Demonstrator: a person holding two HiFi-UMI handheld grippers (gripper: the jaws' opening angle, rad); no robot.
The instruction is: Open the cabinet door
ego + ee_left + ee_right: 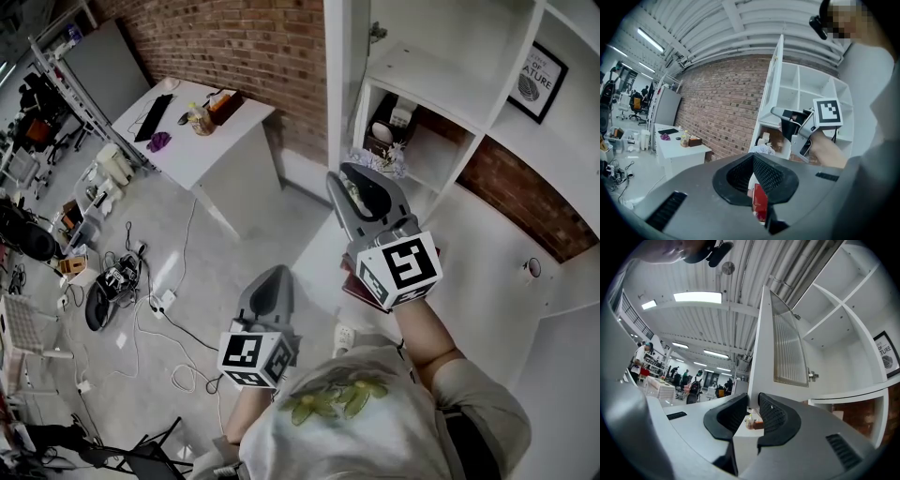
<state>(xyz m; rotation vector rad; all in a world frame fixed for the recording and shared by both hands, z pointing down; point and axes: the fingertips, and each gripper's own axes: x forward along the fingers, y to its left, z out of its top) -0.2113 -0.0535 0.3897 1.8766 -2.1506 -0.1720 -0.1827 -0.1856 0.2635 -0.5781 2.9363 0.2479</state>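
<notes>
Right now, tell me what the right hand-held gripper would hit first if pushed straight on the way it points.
Probably the open cabinet door: its white edge rises just ahead of the right hand-held gripper, jaws parted; depth is unclear.

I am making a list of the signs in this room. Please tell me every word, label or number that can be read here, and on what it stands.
"ATURE": on the framed picture in the cabinet; its beginning is hidden behind a divider, and its smaller print is unreadable.
Marker cubes: black-and-white patterns only, no letters.
Things on the table: labels too small to read.
</notes>
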